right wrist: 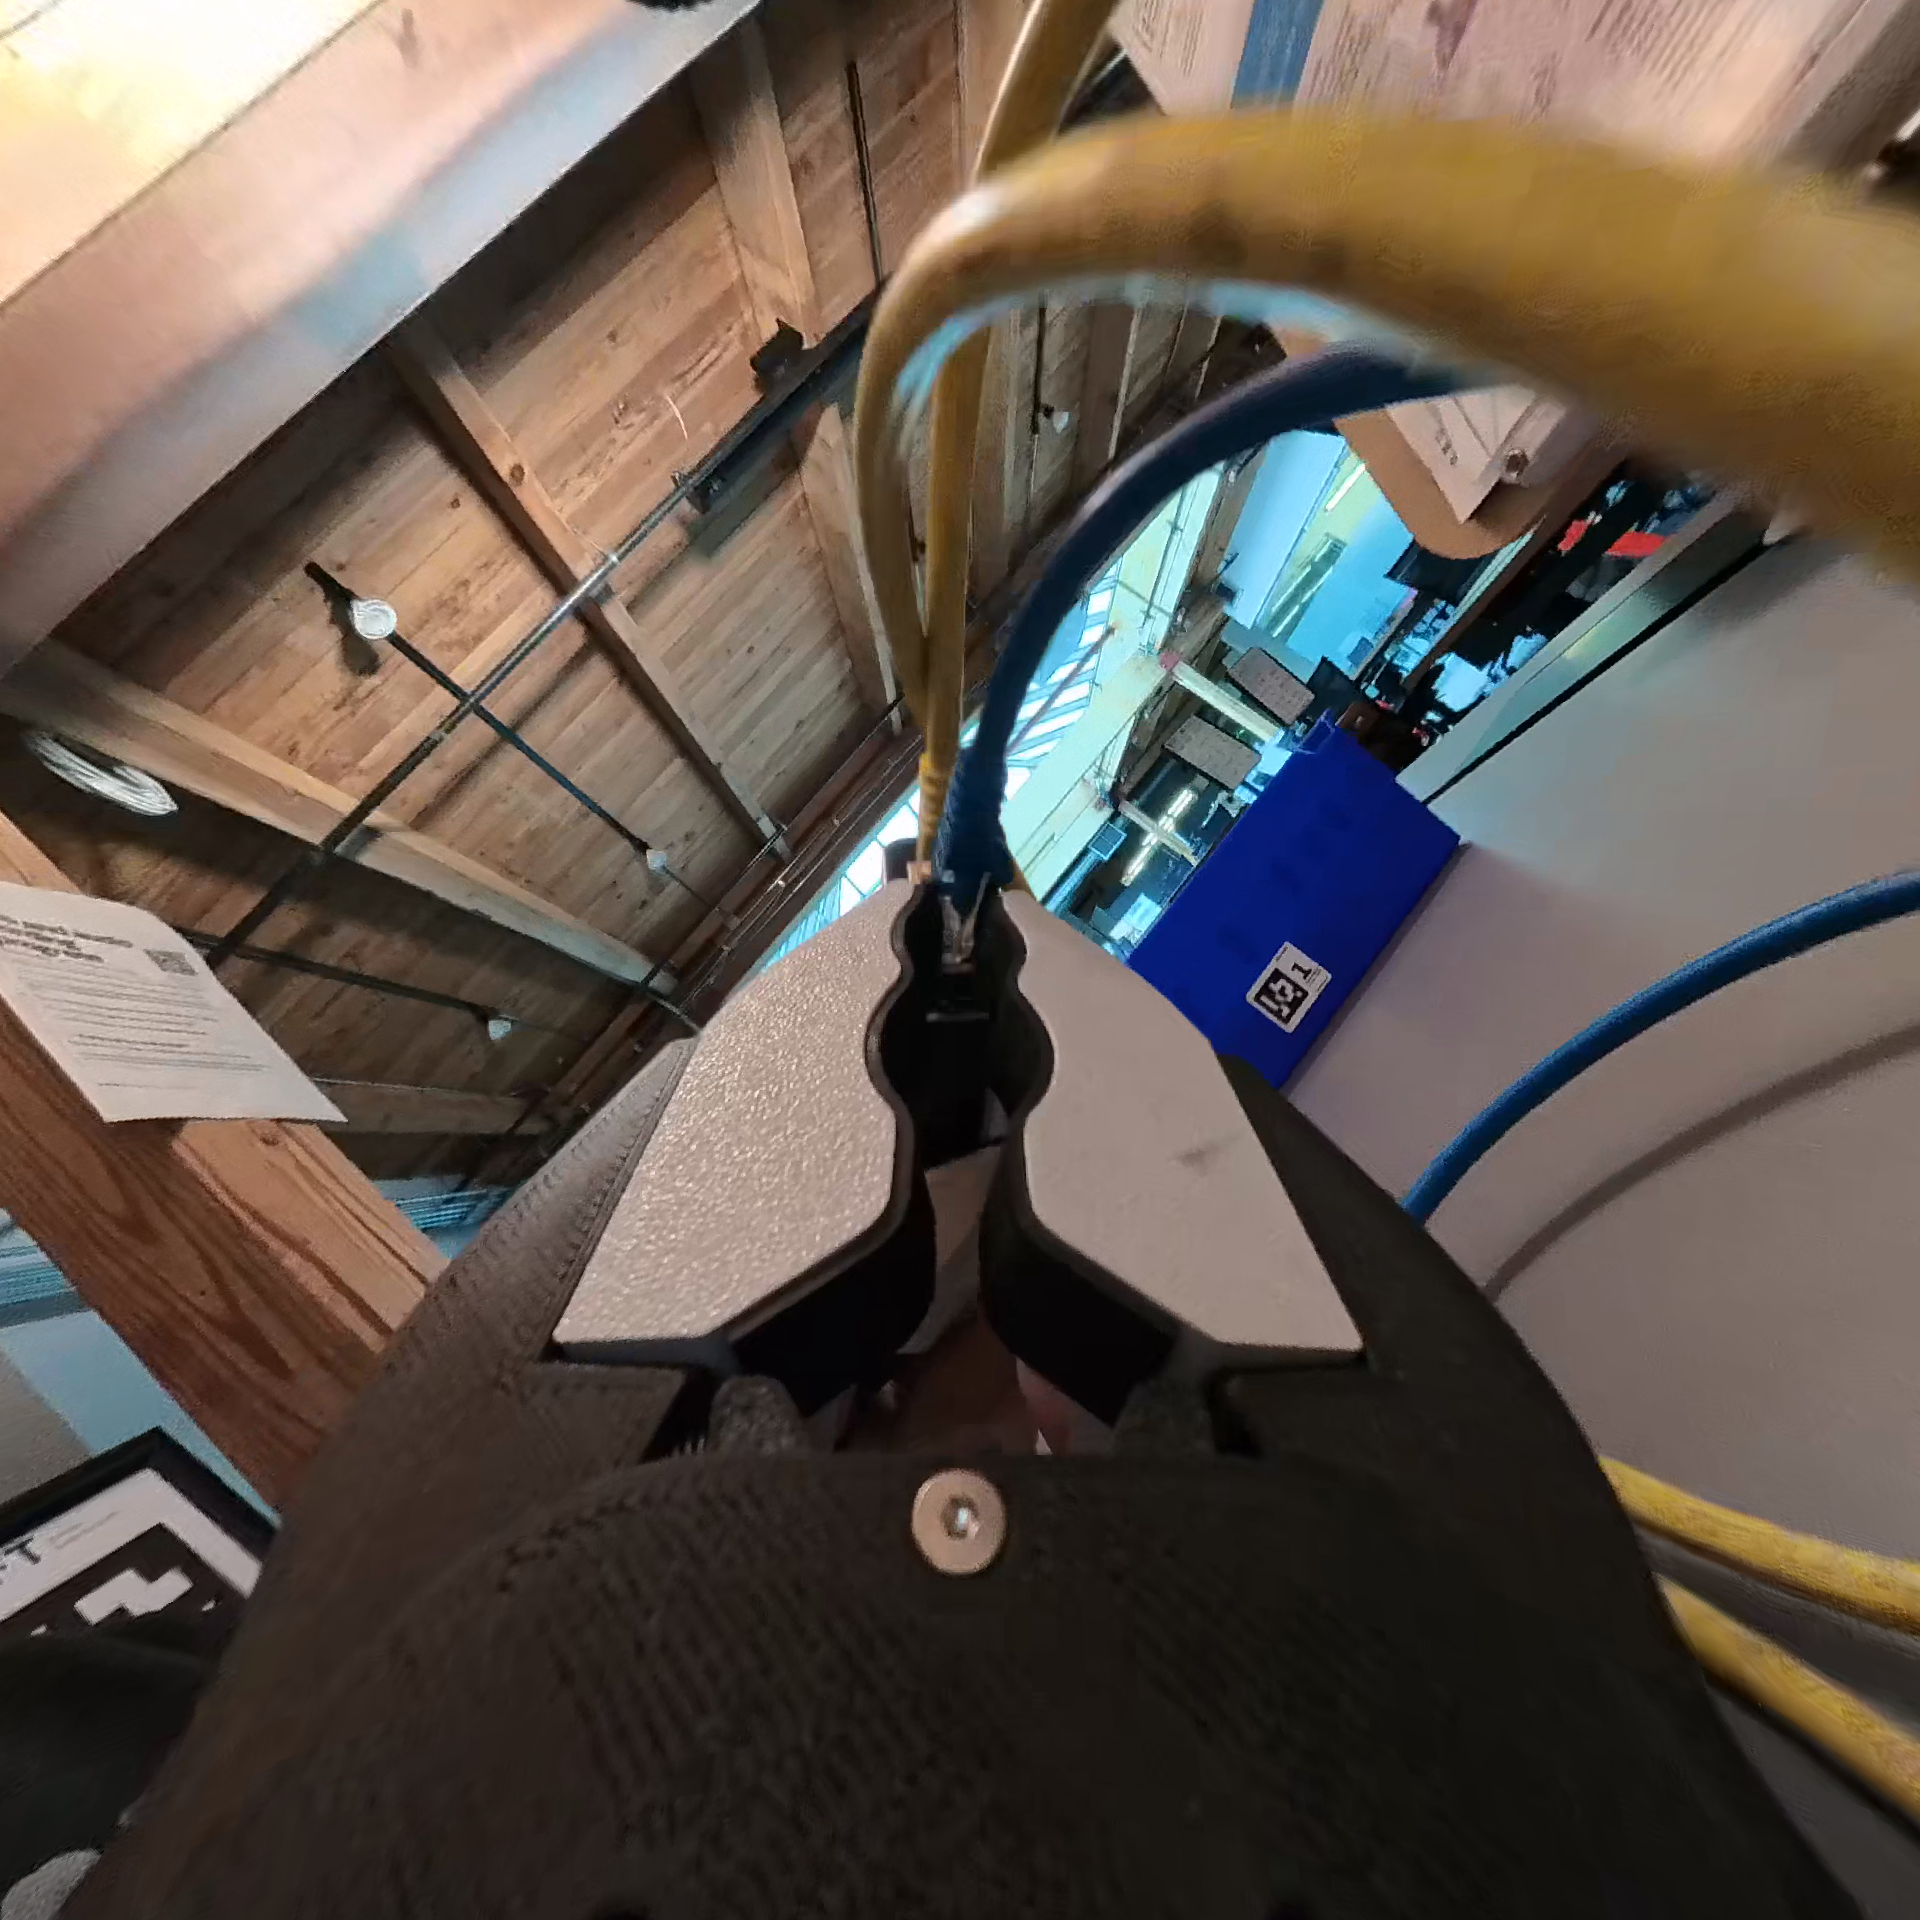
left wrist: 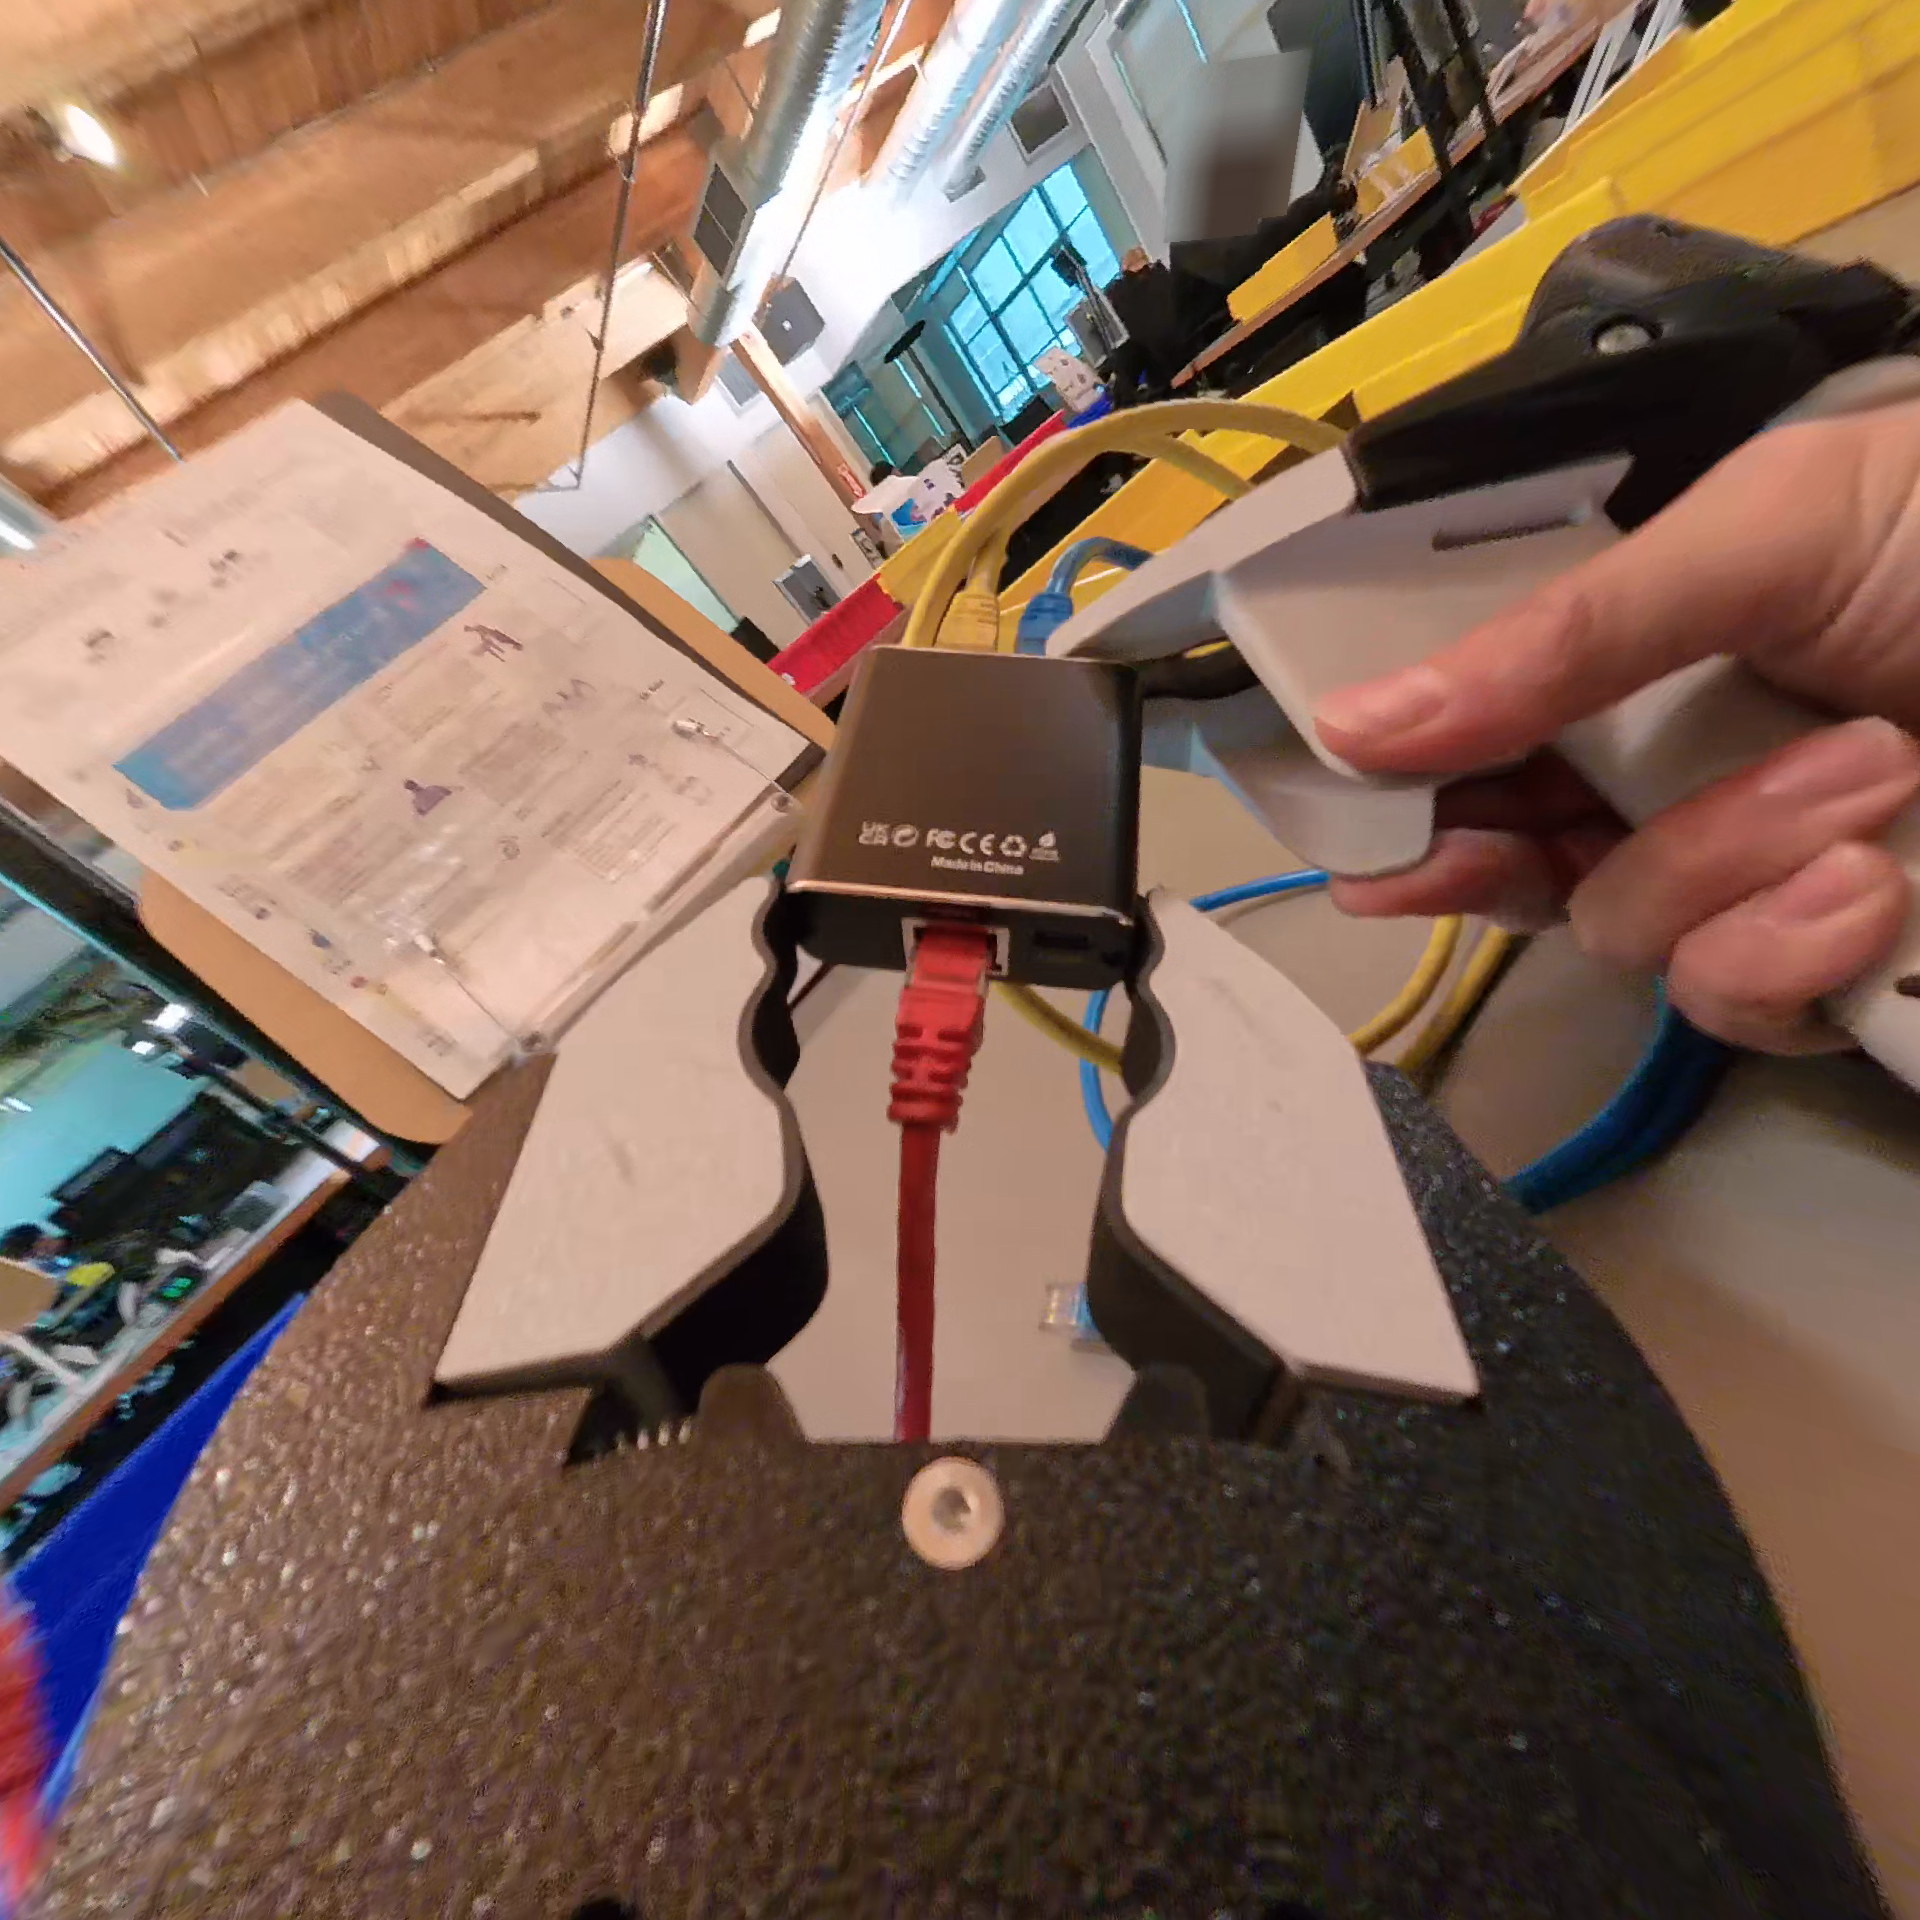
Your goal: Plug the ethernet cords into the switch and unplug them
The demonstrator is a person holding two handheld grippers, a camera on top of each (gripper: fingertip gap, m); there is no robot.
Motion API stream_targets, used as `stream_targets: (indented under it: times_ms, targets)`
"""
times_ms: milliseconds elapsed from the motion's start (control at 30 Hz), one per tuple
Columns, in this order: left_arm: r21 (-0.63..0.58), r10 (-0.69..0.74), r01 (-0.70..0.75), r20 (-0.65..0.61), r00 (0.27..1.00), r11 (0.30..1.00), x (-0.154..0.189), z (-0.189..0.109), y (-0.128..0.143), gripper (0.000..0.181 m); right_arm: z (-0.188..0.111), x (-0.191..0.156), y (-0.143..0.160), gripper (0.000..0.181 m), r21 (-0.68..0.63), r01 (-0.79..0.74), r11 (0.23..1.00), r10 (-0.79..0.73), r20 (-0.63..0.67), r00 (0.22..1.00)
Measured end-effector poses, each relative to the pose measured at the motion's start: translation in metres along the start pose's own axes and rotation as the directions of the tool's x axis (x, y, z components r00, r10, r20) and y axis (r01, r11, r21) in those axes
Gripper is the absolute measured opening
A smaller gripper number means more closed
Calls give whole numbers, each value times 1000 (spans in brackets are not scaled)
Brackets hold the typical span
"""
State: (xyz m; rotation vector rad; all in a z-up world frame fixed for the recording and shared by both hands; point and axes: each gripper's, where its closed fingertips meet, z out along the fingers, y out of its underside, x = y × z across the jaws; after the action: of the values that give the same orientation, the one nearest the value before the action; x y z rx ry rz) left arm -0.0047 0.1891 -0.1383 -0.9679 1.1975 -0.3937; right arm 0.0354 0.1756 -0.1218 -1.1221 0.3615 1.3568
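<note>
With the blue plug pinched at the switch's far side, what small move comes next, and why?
Probably a short straight pull or push along the port axis. The right gripper is shut on the blue plug, and the left gripper clamps the switch; whether the plug is seated is hidden.

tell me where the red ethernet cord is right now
In the left wrist view the red ethernet cord runs up the middle between the left gripper's fingers, its plug seated in the near port of the black switch which that gripper holds.
</note>
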Motion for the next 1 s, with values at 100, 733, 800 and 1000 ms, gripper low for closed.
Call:
stream_targets:
  times_ms: [100, 733, 800, 1000]
  targets:
    - [-8, -66, 66, -37, 997, 998, 4, 1, 2, 60, -6, 5, -17, 5, -10, 60, 998, -60, -53, 997]
    - [-18, -328, 332, 121, 937, 943, -47, -8, 18, 60, -1, -7, 93, 7, -690, 403, 602, -454, 120, 883]
    - [-64, -343, 352, 117, 932, 934, -52, -8, 22, 60, -6, -23, 108, 7, -740, 476, 475, -476, 239, 846]
    - [-25, -425, 439, 207, 881, 898, -90, -23, 18, 60, -33, -74, 112, 7, -765, 593, 249, -434, 460, 775]
